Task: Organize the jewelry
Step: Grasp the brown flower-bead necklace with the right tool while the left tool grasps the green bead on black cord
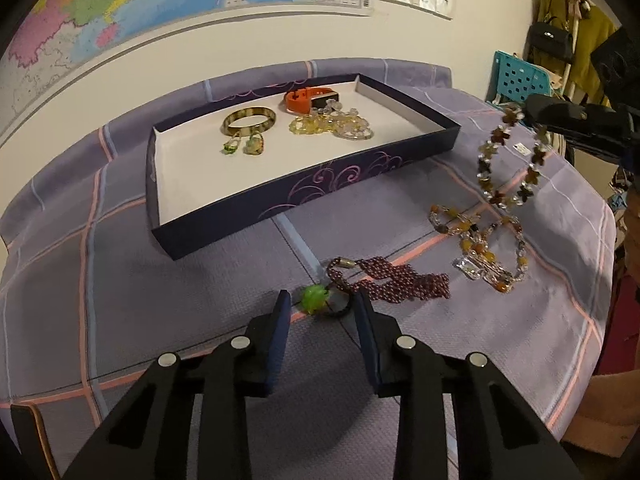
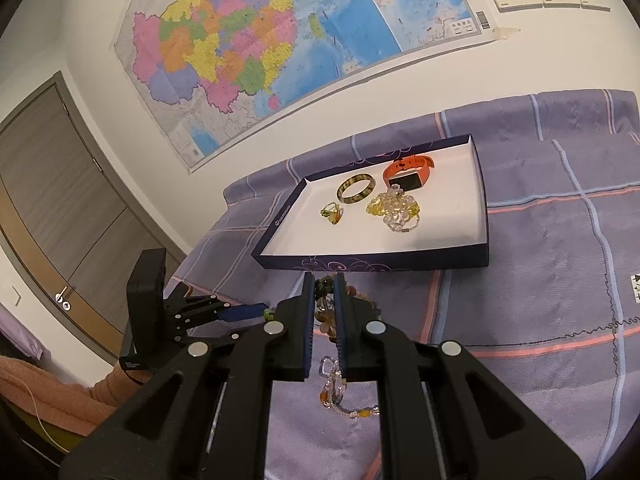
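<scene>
A dark purple tray with a white floor holds a striped bangle, an orange watch, yellow and clear beads and small green pendants. My left gripper is open, its tips either side of a green bead charm joined to a maroon beaded band on the cloth. My right gripper is shut on a flower-bead necklace and holds it lifted right of the tray; its lower end trails on the cloth. The tray also shows in the right wrist view.
An amber and crystal necklace lies on the purple checked cloth to the right. A wall with a map stands behind the tray. A teal crate and hanging bags are at the far right.
</scene>
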Available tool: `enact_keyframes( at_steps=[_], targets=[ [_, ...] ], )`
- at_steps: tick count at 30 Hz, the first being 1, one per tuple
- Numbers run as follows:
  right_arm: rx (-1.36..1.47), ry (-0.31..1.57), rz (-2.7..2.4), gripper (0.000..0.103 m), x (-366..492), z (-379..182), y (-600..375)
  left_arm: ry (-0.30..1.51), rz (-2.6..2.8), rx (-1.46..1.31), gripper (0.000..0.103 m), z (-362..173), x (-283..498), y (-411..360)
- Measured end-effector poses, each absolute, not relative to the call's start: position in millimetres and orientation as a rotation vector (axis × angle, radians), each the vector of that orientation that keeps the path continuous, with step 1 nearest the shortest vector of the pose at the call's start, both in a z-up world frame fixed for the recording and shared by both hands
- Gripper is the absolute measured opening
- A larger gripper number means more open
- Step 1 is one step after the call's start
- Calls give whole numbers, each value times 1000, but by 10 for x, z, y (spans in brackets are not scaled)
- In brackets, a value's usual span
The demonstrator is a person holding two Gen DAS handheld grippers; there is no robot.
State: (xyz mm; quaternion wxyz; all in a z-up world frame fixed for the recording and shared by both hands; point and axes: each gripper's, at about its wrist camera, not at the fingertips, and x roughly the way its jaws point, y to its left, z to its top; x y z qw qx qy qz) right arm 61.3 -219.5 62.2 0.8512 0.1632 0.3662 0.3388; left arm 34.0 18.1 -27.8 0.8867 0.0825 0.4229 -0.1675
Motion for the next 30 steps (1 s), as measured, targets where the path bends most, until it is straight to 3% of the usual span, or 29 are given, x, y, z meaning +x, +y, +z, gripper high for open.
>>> enact_keyframes(
  at_steps=[7, 30],
  targets=[
    [350, 783, 726, 10, 651, 587, -2151, 878, -356, 161, 23, -274, 315, 196],
    [365, 731, 747, 10, 726, 749, -2117, 803, -349, 75, 23, 95, 329, 304]
  ],
)
